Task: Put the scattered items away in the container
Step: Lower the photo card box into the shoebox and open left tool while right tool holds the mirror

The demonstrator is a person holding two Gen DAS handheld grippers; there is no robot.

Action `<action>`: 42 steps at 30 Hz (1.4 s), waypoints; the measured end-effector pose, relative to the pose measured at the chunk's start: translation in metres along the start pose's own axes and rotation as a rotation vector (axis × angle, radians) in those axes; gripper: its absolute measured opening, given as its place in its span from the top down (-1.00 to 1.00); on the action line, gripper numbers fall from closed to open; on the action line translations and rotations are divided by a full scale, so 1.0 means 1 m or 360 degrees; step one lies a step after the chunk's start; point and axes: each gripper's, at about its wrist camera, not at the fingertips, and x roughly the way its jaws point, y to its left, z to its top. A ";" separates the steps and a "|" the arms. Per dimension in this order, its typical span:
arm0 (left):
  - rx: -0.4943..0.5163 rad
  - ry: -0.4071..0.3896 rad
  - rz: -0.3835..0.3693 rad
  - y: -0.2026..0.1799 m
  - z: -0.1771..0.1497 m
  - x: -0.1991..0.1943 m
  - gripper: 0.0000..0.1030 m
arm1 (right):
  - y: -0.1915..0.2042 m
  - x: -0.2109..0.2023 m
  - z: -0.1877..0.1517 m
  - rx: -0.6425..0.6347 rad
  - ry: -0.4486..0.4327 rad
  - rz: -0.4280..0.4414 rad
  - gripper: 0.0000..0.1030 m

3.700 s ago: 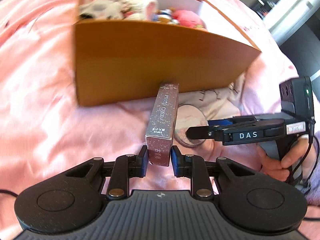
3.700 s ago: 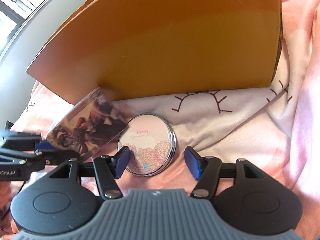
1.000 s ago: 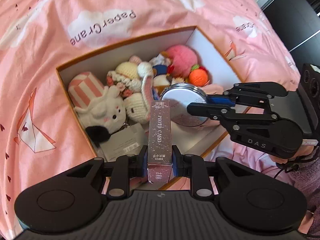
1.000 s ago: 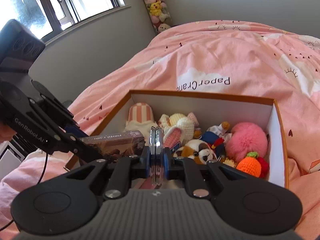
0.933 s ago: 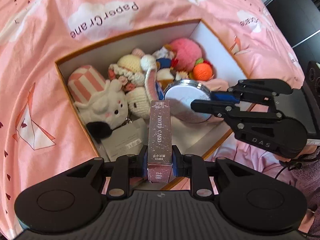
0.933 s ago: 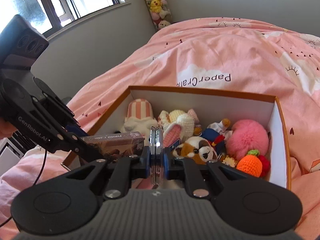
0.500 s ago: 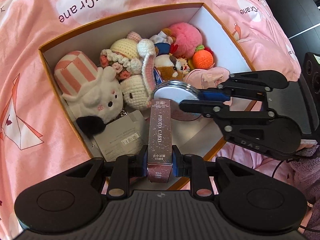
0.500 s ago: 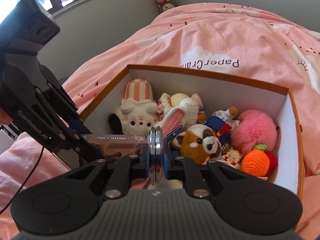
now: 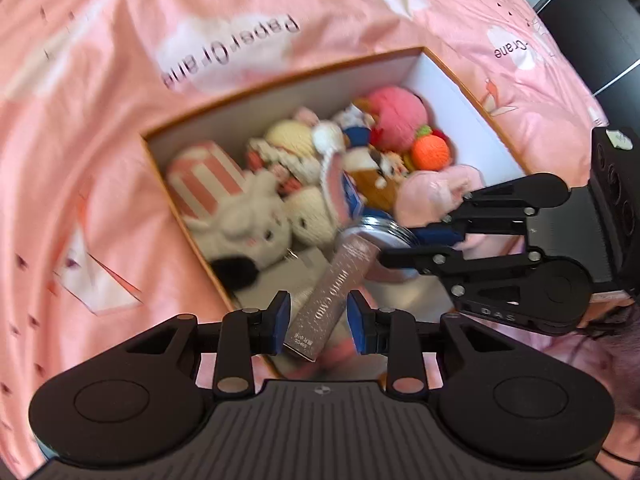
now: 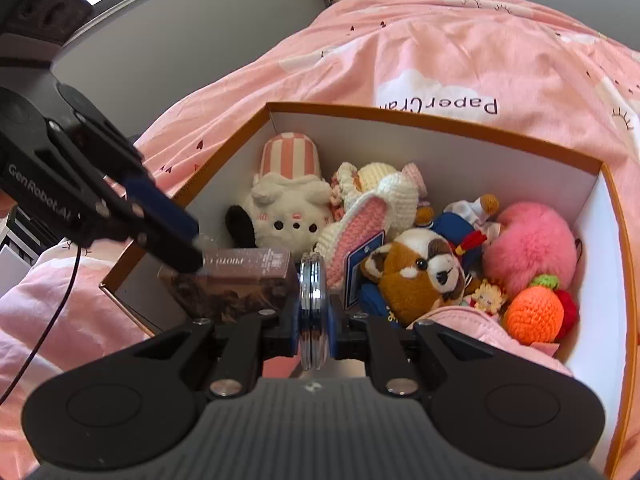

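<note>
The left gripper (image 9: 319, 322) hangs over the near edge of the orange-rimmed box (image 9: 280, 76) on the pink duvet (image 9: 100, 80); its jaws are opening, and the photo card pack (image 9: 334, 296) stands tilted between the blue pads (image 9: 283, 314), no longer squeezed, its far end leaning toward the compact; the right gripper (image 10: 314, 316) is clamped tight on the round compact mirror (image 10: 313, 280), held edge-on above the box's near side; inside the box lie a white bunny plush (image 10: 288, 208), a brown-and-white dog plush (image 10: 416, 272), a pink pompom (image 10: 528, 240) and a crocheted orange (image 10: 534, 314).
</note>
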 end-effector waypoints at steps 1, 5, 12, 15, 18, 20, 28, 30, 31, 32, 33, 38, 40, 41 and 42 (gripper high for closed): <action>0.0035 -0.0015 0.0020 -0.003 0.000 -0.001 0.32 | 0.000 0.000 0.000 0.0007 0.0006 0.0002 0.72; 0.0177 -0.0055 0.0030 -0.019 -0.004 -0.004 0.32 | 0.001 -0.001 -0.001 0.0025 0.0021 0.0024 0.72; 0.0468 -0.0061 0.0274 -0.044 -0.013 0.013 0.33 | -0.005 0.000 0.001 0.0063 0.0015 0.0029 0.72; 0.0529 -0.0098 0.0357 -0.045 -0.013 0.019 0.39 | -0.007 0.001 0.004 0.0081 0.0007 0.0043 0.72; 0.0494 -0.0102 0.0379 -0.040 -0.005 0.022 0.49 | -0.007 0.002 0.006 0.0079 0.0007 0.0044 0.72; 0.0486 -0.0077 0.0425 -0.035 -0.001 0.025 0.53 | -0.007 0.001 0.007 0.0075 0.0004 0.0046 0.72; 0.0422 -0.0046 0.0378 -0.021 0.009 0.031 0.56 | -0.001 -0.011 0.015 -0.0007 -0.0081 -0.0025 0.72; 0.0368 -0.0030 0.0333 -0.014 0.015 0.031 0.58 | -0.001 -0.011 0.018 -0.0016 -0.0079 -0.0025 0.72; 0.0342 -0.0026 0.0305 -0.011 0.017 0.031 0.60 | -0.002 -0.011 0.019 -0.0009 -0.0075 -0.0009 0.72; 0.0317 -0.0021 0.0277 -0.009 0.019 0.031 0.61 | -0.003 -0.011 0.020 -0.0002 -0.0072 0.0004 0.72; 0.0276 -0.0004 0.0268 -0.005 0.021 0.031 0.61 | -0.003 -0.012 0.020 0.0005 -0.0068 0.0013 0.72; 0.0161 0.0043 0.0185 0.005 0.026 0.031 0.61 | -0.012 -0.010 0.021 0.0154 -0.0010 0.0132 0.72; 0.0127 0.0062 0.0156 0.008 0.027 0.030 0.62 | -0.016 -0.008 0.021 0.0200 0.0006 0.0138 0.72; 0.0110 0.0065 0.0145 0.010 0.026 0.030 0.62 | -0.018 -0.007 0.021 0.0223 0.0007 0.0128 0.72; 0.0101 0.0062 0.0141 0.011 0.026 0.030 0.63 | -0.020 -0.006 0.021 0.0242 0.0003 0.0110 0.72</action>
